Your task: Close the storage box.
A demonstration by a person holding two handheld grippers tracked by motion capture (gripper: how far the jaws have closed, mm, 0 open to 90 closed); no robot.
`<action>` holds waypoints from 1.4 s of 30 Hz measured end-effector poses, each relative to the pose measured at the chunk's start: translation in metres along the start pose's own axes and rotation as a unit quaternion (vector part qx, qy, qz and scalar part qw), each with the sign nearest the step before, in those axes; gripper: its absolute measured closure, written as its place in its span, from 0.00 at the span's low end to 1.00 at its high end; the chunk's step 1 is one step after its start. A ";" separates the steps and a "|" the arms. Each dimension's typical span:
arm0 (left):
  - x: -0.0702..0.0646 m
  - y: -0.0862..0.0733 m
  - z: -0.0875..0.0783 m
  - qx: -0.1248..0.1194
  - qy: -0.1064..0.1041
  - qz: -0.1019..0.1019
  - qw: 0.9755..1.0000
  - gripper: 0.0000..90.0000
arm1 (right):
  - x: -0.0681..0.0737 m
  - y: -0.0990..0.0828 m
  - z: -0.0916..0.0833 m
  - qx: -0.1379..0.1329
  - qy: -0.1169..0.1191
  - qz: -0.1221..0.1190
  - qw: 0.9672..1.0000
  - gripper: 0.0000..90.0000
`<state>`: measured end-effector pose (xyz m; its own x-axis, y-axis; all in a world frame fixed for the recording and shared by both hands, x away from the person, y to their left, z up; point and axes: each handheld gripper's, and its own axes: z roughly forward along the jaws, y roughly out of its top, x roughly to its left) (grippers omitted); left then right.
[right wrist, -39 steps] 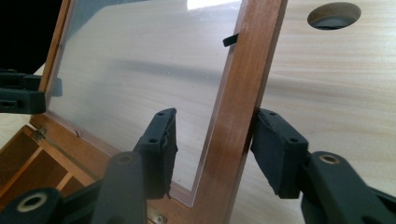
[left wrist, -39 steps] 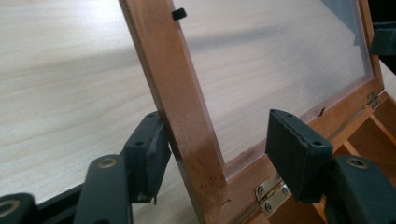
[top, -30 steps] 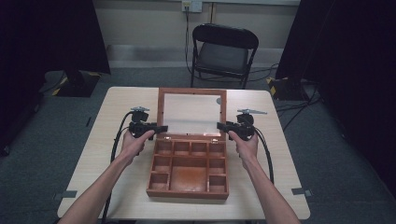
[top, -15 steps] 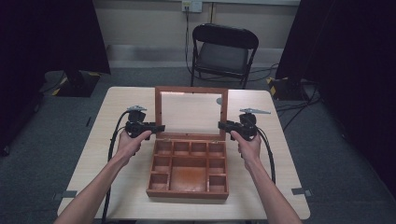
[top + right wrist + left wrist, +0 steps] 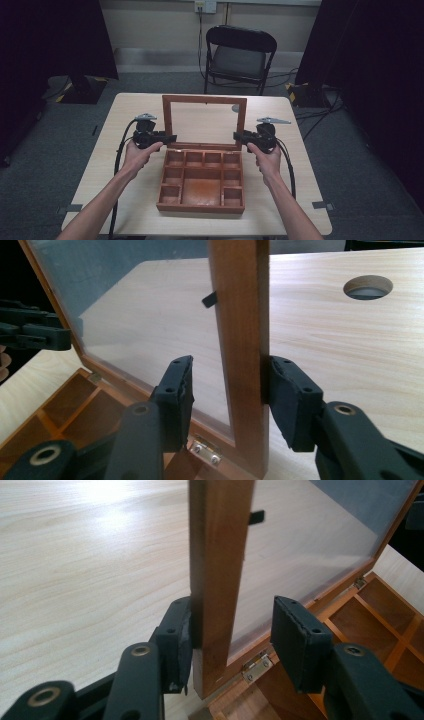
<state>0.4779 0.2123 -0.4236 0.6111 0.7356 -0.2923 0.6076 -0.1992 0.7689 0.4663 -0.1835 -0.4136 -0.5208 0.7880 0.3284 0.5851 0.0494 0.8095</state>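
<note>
A wooden compartment box lies open on the table, its glass-paned lid standing nearly upright on its back hinges. My left gripper is open and straddles the lid's left rail; the outer pad touches the wood and the inner pad stands off the glass. On the other side, my right gripper is open around the right rail, with the outer pad against the wood and the inner pad clear of the pane.
The light wood table has a round cable hole behind the lid's right side. A black folding chair stands beyond the far edge. Cables trail from both grippers along the forearms. Brass hinges join lid and box.
The lid has swung slightly further up towards upright. Both grippers stay at its side rails and have hardly moved.
</note>
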 end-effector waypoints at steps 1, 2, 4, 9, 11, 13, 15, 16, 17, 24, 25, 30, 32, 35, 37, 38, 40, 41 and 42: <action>0.000 0.000 -0.001 -0.001 -0.002 0.003 1.000 0.59 | 0.000 0.000 -0.001 -0.002 0.001 -0.004 1.000 0.60; 0.000 0.000 -0.001 -0.001 -0.002 0.003 1.000 0.59 | 0.001 0.000 -0.002 0.000 0.002 -0.004 1.000 0.60; 0.000 0.000 -0.005 -0.002 -0.011 0.005 1.000 0.60 | 0.003 -0.001 -0.005 0.002 0.006 -0.004 1.000 0.58; -0.003 -0.001 -0.009 0.001 -0.014 0.017 1.000 0.62 | 0.005 -0.004 -0.010 0.002 0.014 -0.011 1.000 0.59; -0.003 -0.001 -0.012 0.004 -0.015 0.023 1.000 0.62 | 0.006 -0.004 -0.011 0.002 0.015 -0.010 1.000 0.59; -0.004 -0.001 -0.014 0.001 -0.018 0.021 1.000 0.62 | 0.008 -0.004 -0.011 0.003 0.016 -0.014 1.000 0.58; -0.003 -0.002 -0.016 -0.003 -0.024 0.019 1.000 0.62 | 0.009 -0.005 -0.012 0.003 0.017 -0.013 1.000 0.56; -0.003 -0.002 -0.016 -0.003 -0.024 0.019 1.000 0.62 | 0.009 -0.005 -0.012 0.003 0.017 -0.013 1.000 0.56; -0.003 -0.002 -0.019 -0.008 -0.027 0.016 0.999 0.62 | 0.011 -0.005 -0.013 0.003 0.018 -0.013 1.000 0.55; -0.006 -0.004 -0.026 -0.014 -0.025 0.021 0.999 0.60 | 0.013 -0.006 -0.015 0.006 0.014 -0.022 1.000 0.55; -0.007 -0.005 -0.027 -0.012 -0.025 0.021 0.999 0.60 | 0.014 -0.007 -0.017 0.009 0.015 -0.022 1.000 0.54; -0.009 -0.009 -0.028 -0.004 -0.026 0.023 0.999 0.58 | 0.016 -0.010 -0.019 0.010 0.017 -0.019 1.000 0.51; -0.011 -0.010 -0.029 -0.002 -0.027 0.026 0.999 0.58 | 0.017 -0.010 -0.020 0.012 0.021 -0.015 1.000 0.49; -0.012 -0.013 -0.031 0.002 -0.026 0.028 0.999 0.57 | 0.017 -0.011 -0.021 0.016 0.025 -0.012 0.999 0.46; -0.013 -0.015 -0.031 0.007 -0.027 0.029 0.999 0.55 | 0.018 -0.013 -0.022 0.016 0.025 -0.013 0.999 0.46; -0.013 -0.015 -0.031 0.007 -0.027 0.029 0.999 0.54 | 0.018 -0.013 -0.022 0.016 0.025 -0.013 0.999 0.46; -0.016 -0.017 -0.029 0.012 -0.022 0.032 0.999 0.50 | 0.019 -0.014 -0.023 0.016 0.025 -0.015 0.999 0.45; -0.020 -0.019 -0.029 0.013 -0.015 0.036 0.999 0.49 | 0.020 -0.014 -0.023 0.016 0.022 -0.019 0.999 0.45; -0.020 -0.019 -0.030 0.014 -0.012 0.039 0.999 0.48 | 0.020 -0.014 -0.023 0.017 0.020 -0.019 0.999 0.44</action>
<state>0.4390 0.2203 -0.4153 0.6696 0.7010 -0.2455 0.5709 -0.2744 0.7738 0.4330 -0.1823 -0.4069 -0.5679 0.7595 0.3173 0.5839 0.1001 0.8056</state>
